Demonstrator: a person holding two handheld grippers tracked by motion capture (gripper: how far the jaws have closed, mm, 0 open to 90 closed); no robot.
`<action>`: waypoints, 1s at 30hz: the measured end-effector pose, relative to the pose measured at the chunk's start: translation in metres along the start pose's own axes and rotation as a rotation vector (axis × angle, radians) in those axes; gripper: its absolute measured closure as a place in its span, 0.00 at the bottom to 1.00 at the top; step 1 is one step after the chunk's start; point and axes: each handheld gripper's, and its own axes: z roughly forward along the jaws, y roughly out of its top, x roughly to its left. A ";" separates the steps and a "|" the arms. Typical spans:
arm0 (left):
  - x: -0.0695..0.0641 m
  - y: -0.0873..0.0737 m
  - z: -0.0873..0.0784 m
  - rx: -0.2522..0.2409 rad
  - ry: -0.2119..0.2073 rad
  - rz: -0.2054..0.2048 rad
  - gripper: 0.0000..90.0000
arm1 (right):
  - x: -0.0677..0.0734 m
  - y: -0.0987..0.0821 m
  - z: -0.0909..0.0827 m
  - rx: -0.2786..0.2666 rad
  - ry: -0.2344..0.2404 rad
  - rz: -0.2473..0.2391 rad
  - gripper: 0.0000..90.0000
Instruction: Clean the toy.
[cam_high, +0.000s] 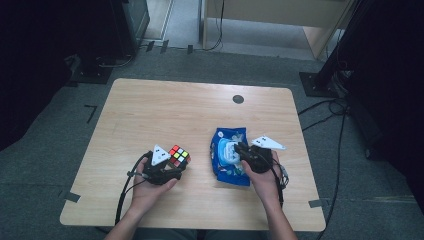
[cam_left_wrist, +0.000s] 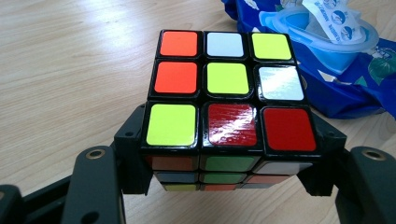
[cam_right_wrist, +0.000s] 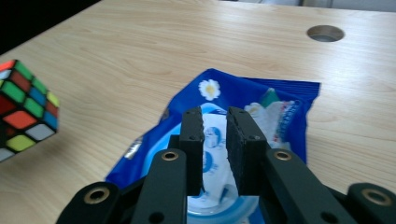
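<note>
Pale wood table (cam_high: 150, 112), round hole (cam_high: 238, 99), grey carpet (cam_high: 45, 150)

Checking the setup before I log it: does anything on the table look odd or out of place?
Only small things: the blue wipes pack has its lid open with a wipe sticking up, and the cube in the left gripper is scrambled.

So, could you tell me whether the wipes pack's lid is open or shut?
Open: the wipes pack's lid is raised, with a wipe sticking out.
</note>
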 end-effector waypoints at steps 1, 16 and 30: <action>0.000 0.000 0.000 -0.001 -0.001 0.000 0.38 | -0.001 0.000 0.000 0.002 -0.009 0.001 0.88; 0.002 0.000 0.000 0.003 -0.001 0.000 0.38 | -0.021 -0.009 0.009 0.008 -0.102 0.060 0.87; 0.000 -0.001 0.000 0.006 -0.005 0.010 0.38 | -0.021 -0.009 0.018 -0.045 0.012 0.193 0.59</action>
